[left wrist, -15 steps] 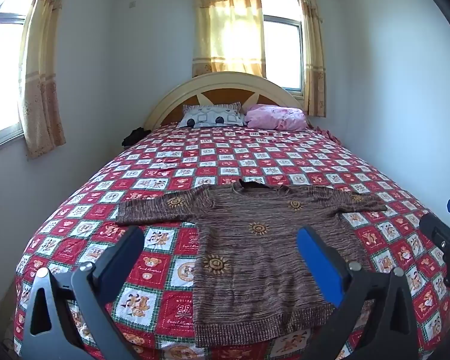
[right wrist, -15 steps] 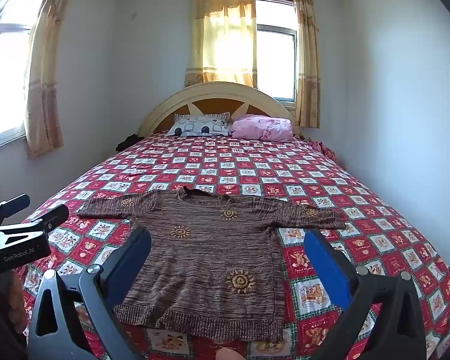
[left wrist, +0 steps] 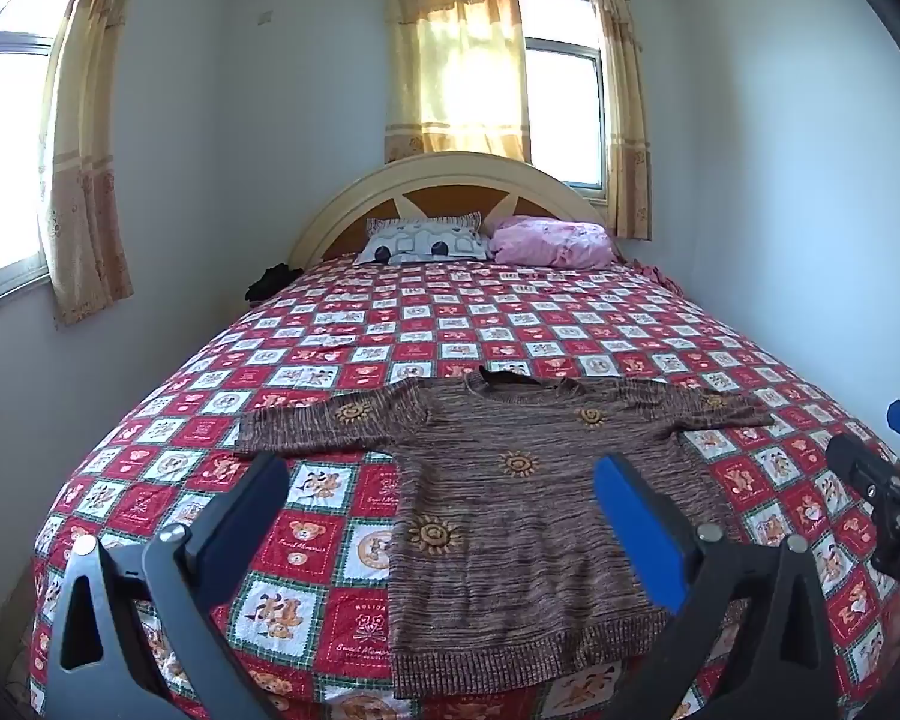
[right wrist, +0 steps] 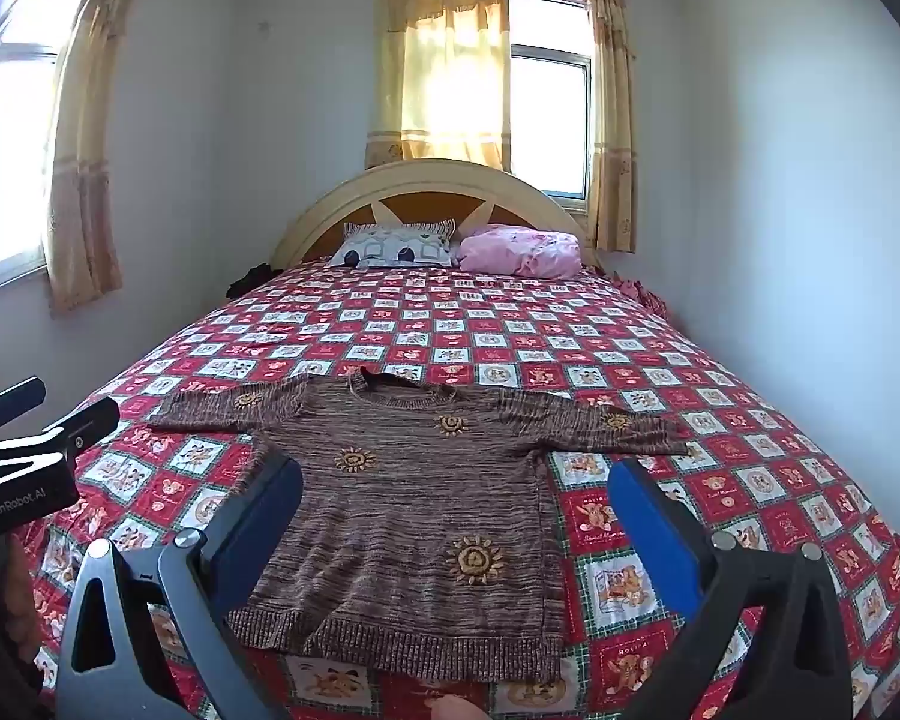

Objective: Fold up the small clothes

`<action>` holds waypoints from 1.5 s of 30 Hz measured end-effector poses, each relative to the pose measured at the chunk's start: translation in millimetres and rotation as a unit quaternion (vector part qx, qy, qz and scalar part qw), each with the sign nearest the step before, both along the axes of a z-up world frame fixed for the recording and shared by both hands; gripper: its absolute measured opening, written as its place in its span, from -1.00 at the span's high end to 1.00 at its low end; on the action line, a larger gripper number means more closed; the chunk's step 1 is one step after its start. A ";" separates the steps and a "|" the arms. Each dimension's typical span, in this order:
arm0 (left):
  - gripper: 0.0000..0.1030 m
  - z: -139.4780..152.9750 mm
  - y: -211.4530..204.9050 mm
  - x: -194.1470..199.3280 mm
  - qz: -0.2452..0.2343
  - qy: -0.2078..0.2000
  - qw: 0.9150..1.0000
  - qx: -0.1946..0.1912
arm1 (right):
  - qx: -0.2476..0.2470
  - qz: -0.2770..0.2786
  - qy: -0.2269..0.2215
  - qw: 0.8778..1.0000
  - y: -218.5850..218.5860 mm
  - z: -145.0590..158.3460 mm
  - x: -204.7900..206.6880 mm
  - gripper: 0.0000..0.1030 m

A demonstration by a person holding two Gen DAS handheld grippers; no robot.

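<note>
Left wrist view: the left tongs (left wrist: pixel 438 504) hang wide apart over the near end of the bed (left wrist: pixel 570 324), gripping nothing. Beneath them the brown knit sweater (left wrist: pixel 510 510) lies flat, face up, sleeves spread, neck toward the arched headboard (left wrist: pixel 450 180), ribbed hem at the near edge. It looks soft, light and limp (a loose, stretchy knit, I judge), so a pinch at the sleeve cuff (left wrist: pixel 258 432) or a hem corner should lift it without bunching.

Right wrist view: the right tongs (right wrist: pixel 456 498) are likewise fully spread and empty above the sweater (right wrist: pixel 414 510). Embroidered yellow suns dot its marled yarn; the checkered quilt (right wrist: pixel 720 480) beneath is smooth printed cotton, likely letting the knit slide.
</note>
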State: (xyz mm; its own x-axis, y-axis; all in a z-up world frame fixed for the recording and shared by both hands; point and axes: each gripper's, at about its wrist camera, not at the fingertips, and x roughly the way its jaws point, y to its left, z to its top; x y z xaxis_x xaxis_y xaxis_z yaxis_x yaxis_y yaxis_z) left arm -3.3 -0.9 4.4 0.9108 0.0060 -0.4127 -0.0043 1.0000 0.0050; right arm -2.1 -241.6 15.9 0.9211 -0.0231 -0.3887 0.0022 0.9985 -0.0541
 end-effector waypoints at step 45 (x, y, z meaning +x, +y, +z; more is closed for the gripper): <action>-1.00 1.6 -0.3 -1.2 0.000 -0.006 1.000 0.000 | -0.004 0.002 0.005 1.000 5.9 -1.4 -0.1 -0.97</action>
